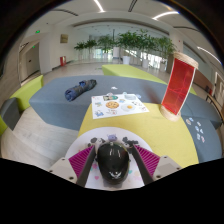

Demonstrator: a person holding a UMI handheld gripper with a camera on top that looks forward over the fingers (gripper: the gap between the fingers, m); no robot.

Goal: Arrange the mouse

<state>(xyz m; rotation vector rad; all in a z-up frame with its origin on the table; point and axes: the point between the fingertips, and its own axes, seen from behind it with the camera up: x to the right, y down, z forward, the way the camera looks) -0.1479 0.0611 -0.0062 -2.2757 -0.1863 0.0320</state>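
Observation:
A black computer mouse [113,160] sits between my gripper's [113,163] two fingers, whose magenta pads [82,160] press against both its sides. The gripper is shut on the mouse and holds it over a light, patterned mat [92,178] on the yellow table surface [150,128]. The mouse's front end points away from me.
A white printed sheet [117,105] lies beyond the fingers on the table. A red and white upright box [179,86] stands to the right. A dark bag [80,89] lies on the grey area to the left. Small cards [196,125] lie scattered at right. Green plants [125,43] stand far back.

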